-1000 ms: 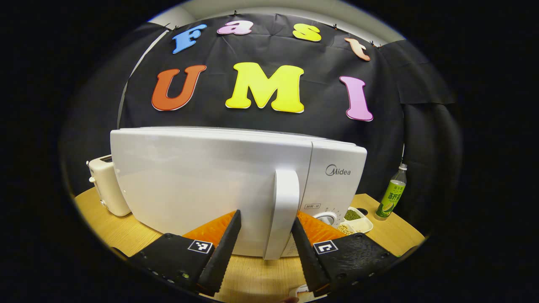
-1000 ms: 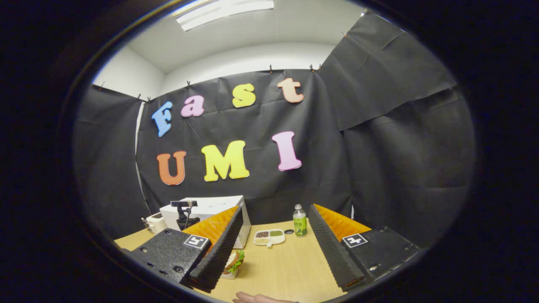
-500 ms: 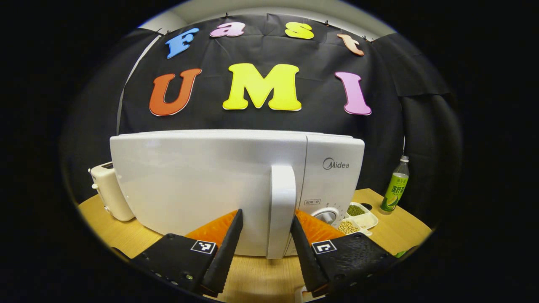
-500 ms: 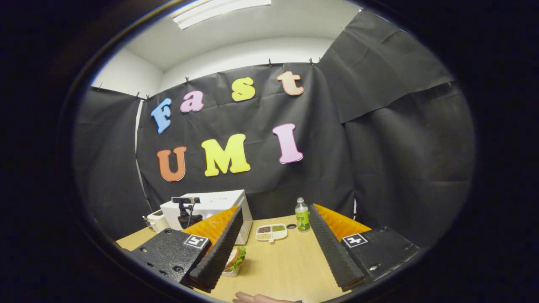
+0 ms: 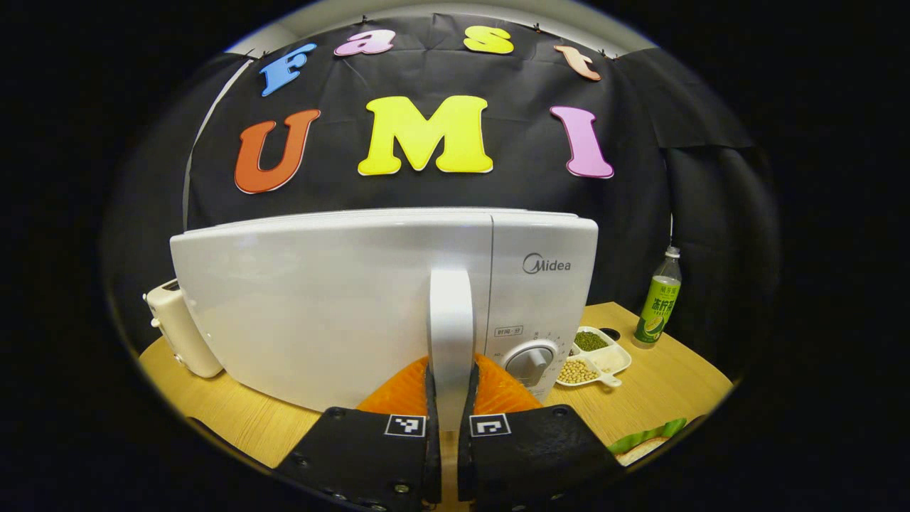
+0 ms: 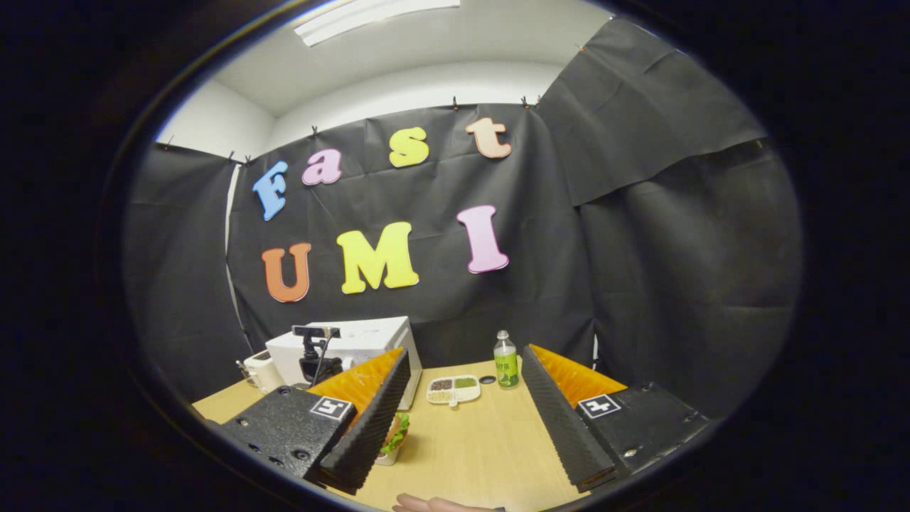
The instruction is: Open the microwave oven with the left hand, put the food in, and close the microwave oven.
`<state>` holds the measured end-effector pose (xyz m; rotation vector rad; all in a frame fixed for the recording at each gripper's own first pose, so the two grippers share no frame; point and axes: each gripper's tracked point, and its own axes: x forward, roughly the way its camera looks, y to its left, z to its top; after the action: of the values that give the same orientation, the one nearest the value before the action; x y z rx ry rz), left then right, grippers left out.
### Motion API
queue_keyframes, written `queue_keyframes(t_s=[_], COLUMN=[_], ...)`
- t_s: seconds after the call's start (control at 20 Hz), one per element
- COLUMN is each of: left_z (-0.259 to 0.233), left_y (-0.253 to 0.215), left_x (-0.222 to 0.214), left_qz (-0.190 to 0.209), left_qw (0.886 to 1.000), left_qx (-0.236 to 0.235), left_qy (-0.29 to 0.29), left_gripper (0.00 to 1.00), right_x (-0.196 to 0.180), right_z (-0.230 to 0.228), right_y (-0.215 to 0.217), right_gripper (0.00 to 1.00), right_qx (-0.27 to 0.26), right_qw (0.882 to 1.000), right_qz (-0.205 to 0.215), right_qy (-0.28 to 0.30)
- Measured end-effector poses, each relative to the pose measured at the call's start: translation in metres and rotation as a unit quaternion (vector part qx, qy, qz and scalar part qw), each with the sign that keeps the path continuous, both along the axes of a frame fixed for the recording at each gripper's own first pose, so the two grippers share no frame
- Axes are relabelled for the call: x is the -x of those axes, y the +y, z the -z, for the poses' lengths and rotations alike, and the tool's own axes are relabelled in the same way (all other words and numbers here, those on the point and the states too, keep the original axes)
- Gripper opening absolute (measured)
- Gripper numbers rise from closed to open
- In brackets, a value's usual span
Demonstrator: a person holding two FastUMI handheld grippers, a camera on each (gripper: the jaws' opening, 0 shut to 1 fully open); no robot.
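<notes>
In the left gripper view, the left claw (image 5: 451, 409) is clamped on the upright white door handle (image 5: 451, 334) of the microwave oven (image 5: 370, 299), one finger pressing each side of the handle low down. The door sits flush with the oven's front, closed. To the right of the handle lies the control panel with a round dial (image 5: 530, 363). The oven stands on a wooden tabletop (image 5: 668, 387). Left of the oven, just beside its corner, stands a cream toaster (image 5: 174, 327). Right of the oven, near its base, lies a white divided dish (image 5: 593, 355) holding beans, and farther right a green-labelled bottle (image 5: 657, 299) stands upright by the black cloth wall. At the lower right edge, a bit of the sandwich (image 5: 643, 441) with green lettuce peeks in.

In the right gripper view, the right claw (image 6: 462, 419) hangs above the tabletop (image 6: 476, 455) with its fingers spread wide, holding nothing. Behind its left finger, the sandwich (image 6: 394, 434) rests on the tabletop, partly hidden. Farther back stands the microwave oven (image 6: 362, 341), with the left claw's (image 6: 316, 355) dark body in front of it and the toaster (image 6: 259, 370) beside it. The divided dish (image 6: 451, 389) and the bottle (image 6: 505, 370) sit near the back wall, just beside each other. A fingertip (image 6: 434, 503) shows at the bottom edge.
</notes>
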<state>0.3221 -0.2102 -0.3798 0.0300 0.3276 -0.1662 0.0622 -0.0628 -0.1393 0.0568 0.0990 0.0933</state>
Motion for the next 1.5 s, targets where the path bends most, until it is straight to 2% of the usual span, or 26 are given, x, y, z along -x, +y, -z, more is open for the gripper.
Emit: queue_keyframes(t_s=[0.3,0.35,0.4,0.45,0.55,0.6,0.65,0.7,0.75,0.8,0.85,0.95,1.0,1.05,1.1,1.15,1.3,1.35,1.4,1.45,1.5], left_z=[-0.003,-0.007,-0.005,-0.005,-0.008,-0.009,-0.01,-0.01,-0.01,-0.011,-0.011,-0.015,-0.014,-0.017,-0.017,-0.016,-0.019,-0.02,-0.021,-0.021,-0.02], left_y=[0.003,0.006,0.008,0.01,0.014,0.016,0.018,0.023,0.028,0.033,0.039,0.053,0.059,0.067,0.075,0.083,0.109,0.118,0.128,0.14,0.152], left_x=[0.019,0.027,0.034,0.042,0.055,0.061,0.068,0.076,0.086,0.096,0.106,0.124,0.133,0.141,0.151,0.159,0.18,0.187,0.195,0.201,0.207], left_qz=[0.041,0.051,0.056,0.057,0.067,0.076,0.084,0.09,0.096,0.101,0.104,0.107,0.108,0.111,0.11,0.109,0.101,0.099,0.099,0.097,0.093], left_qw=[0.999,0.998,0.998,0.998,0.997,0.997,0.996,0.996,0.995,0.995,0.994,0.994,0.994,0.994,0.994,0.994,0.995,0.995,0.995,0.995,0.995], left_qx=[-0.009,-0.011,-0.003,0.009,0.019,0.019,0.018,0.018,0.017,0.016,0.018,0.019,0.015,0.01,0.009,0.01,0.005,-0.002,-0.008,-0.011,-0.013], left_qy=[-0.01,-0.02,-0.018,-0.013,-0.015,-0.022,-0.023,-0.023,-0.019,-0.018,-0.015,-0.017,-0.018,-0.023,-0.02,-0.017,-0.018,-0.018,-0.02,-0.018,-0.016], left_gripper=[0.08,0.08,0.08,0.07,0.08,0.08,0.08,0.08,0.08,0.08,0.08,0.08,0.08,0.08,0.07,0.14,0.15,0.15,0.15,0.15,0.15], right_x=[0.004,0.005,0.006,0.007,0.014,0.018,0.023,0.028,0.032,0.038,0.042,0.051,0.055,0.059,0.064,0.068,0.079,0.082,0.084,0.086,0.085], right_z=[0.001,0.0,0.001,0.004,0.006,0.007,0.009,0.015,0.019,0.023,0.025,0.028,0.031,0.035,0.039,0.042,0.05,0.053,0.058,0.06,0.063], right_y=[0.007,0.013,0.017,0.023,0.039,0.05,0.058,0.064,0.071,0.078,0.084,0.095,0.102,0.108,0.115,0.121,0.135,0.139,0.141,0.143,0.143], right_gripper=[0.91,1.0,0.91,1.0,1.0,0.92,1.0,0.91,1.0,0.91,1.0,1.0,0.91,1.0,1.0,1.0,1.0,0.91,0.91,1.0,0.91], right_qx=[-0.004,-0.002,0.003,0.011,0.019,0.021,0.024,0.028,0.031,0.033,0.031,0.024,0.022,0.024,0.027,0.03,0.036,0.038,0.039,0.039,0.039], right_qw=[1.0,1.0,1.0,1.0,1.0,0.999,0.999,0.999,0.999,0.999,0.998,0.998,0.998,0.998,0.997,0.997,0.996,0.995,0.995,0.994,0.994], right_qz=[0.002,-0.002,-0.003,-0.003,-0.01,-0.017,-0.019,-0.022,-0.025,-0.027,-0.03,-0.031,-0.034,-0.039,-0.044,-0.048,-0.06,-0.065,-0.069,-0.071,-0.07], right_qy=[0.01,0.008,0.01,0.015,0.021,0.019,0.02,0.024,0.029,0.033,0.036,0.041,0.044,0.048,0.052,0.054,0.057,0.061,0.066,0.069,0.071])
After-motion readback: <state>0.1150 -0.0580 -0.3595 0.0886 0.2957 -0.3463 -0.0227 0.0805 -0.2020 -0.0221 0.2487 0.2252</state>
